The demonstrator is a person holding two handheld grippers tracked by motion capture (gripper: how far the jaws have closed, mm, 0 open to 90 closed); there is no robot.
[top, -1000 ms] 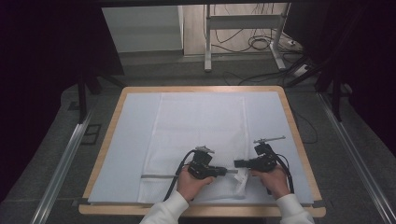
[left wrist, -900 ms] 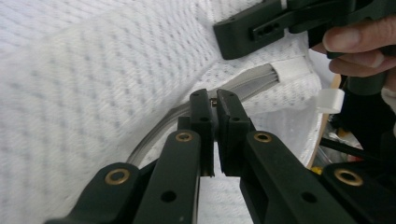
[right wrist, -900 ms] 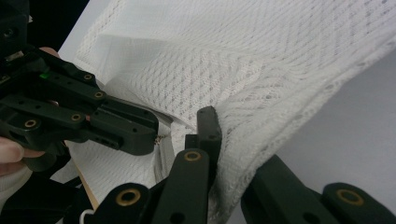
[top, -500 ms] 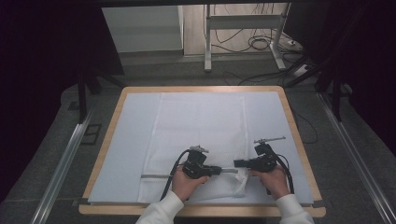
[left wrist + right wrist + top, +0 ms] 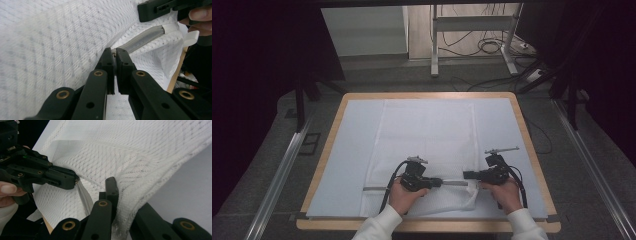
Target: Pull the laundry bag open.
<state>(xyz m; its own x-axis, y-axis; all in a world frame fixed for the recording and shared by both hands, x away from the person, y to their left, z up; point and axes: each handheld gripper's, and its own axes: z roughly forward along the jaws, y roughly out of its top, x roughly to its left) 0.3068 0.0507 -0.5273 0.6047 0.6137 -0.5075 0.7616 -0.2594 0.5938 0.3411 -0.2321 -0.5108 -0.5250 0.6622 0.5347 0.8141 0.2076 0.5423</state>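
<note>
One white mesh bag (image 5: 427, 150) lies flat on the pale sheet (image 5: 357, 150) covering the worktop (image 5: 532, 150), its near edge with the grey zipper (image 5: 145, 38) lifted between the two grippers. Left gripper (image 5: 439, 182) has its fingers closed on the zipper's slider, seen up close in the left gripper view. Right gripper (image 5: 467, 175) has its fingers clamped tight on a bunch of mesh at the bag's near right corner.

One mesh bag (image 5: 427, 150), two tongs, one table (image 5: 532, 150)
</note>
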